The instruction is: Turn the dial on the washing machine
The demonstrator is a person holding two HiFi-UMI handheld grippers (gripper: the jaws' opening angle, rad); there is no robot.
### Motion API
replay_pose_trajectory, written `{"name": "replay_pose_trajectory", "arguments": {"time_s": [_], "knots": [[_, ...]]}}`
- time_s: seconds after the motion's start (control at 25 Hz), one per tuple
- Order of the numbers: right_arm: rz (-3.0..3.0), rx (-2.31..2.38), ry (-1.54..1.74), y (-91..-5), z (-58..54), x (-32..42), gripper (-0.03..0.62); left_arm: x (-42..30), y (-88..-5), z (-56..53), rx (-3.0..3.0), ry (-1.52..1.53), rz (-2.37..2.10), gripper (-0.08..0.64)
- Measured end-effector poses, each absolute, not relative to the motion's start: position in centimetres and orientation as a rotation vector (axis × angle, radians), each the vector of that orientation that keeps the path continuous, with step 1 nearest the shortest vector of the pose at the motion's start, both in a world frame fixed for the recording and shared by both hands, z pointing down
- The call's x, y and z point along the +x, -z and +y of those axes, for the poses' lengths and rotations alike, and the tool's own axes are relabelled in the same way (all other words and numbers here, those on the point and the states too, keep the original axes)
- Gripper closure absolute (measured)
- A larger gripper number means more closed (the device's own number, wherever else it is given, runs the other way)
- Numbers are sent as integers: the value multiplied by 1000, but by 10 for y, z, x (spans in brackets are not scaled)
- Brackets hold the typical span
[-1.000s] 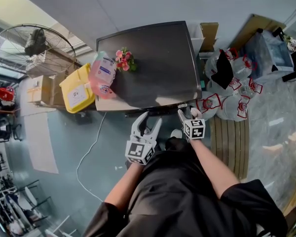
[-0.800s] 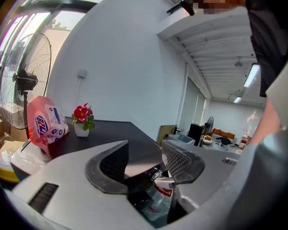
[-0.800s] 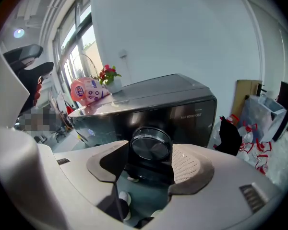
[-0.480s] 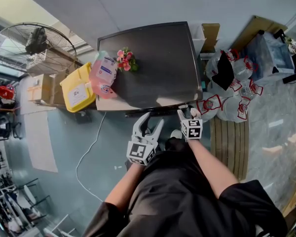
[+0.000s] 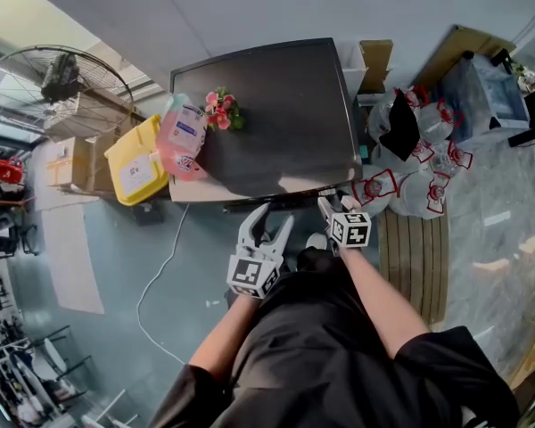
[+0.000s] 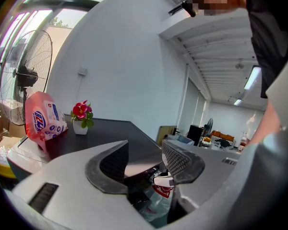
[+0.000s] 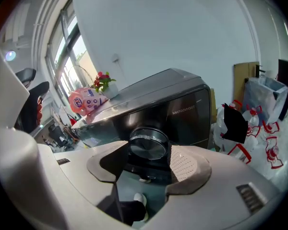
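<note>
The washing machine (image 5: pixel 276 105) is seen from above, dark-topped, with its front panel facing me. Its round dark dial (image 7: pixel 147 146) sticks out of that panel (image 7: pixel 182 114) in the right gripper view. My right gripper (image 5: pixel 334 205) is up at the panel's right end. It is open (image 7: pixel 149 164), one jaw on each side of the dial; I cannot tell whether they touch it. The dial is hidden in the head view. My left gripper (image 5: pixel 270 221) hangs just in front of the machine's front edge, open and empty (image 6: pixel 144 162).
A pink detergent bag (image 5: pixel 183 136) and a small flower pot (image 5: pixel 219 111) sit on the machine's left side. A yellow container (image 5: pixel 135 160) and a standing fan (image 5: pixel 58 83) are on the left. White bags (image 5: pixel 410 168) and a wooden pallet (image 5: pixel 416 252) lie on the right.
My right gripper has edged slightly left and closer to the front panel. The left gripper has barely moved.
</note>
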State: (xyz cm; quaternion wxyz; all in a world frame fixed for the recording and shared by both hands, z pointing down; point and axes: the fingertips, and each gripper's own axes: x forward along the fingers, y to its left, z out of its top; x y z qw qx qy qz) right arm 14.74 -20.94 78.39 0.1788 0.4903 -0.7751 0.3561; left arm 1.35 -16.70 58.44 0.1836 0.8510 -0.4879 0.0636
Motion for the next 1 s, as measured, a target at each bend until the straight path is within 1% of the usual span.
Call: {"name": "replay_pose_trajectory", "arguments": {"time_s": [0.28, 0.6, 0.88, 1.0], "knots": [[-2238, 1378, -1216, -784, -209, 147, 350, 11, -585, -169, 2381, -164, -1379, 364], [-2244, 1379, -1363, -785, -208, 151, 348, 11, -588, -167, 2370, -158, -1364, 364], [-2252, 1392, -1369, -785, -208, 152, 348, 13, -591, -165, 2385, -168, -1351, 365], [-2243, 1376, -1321, -786, -207, 151, 348, 14, -591, -165, 2381, -171, -1350, 364]]}}
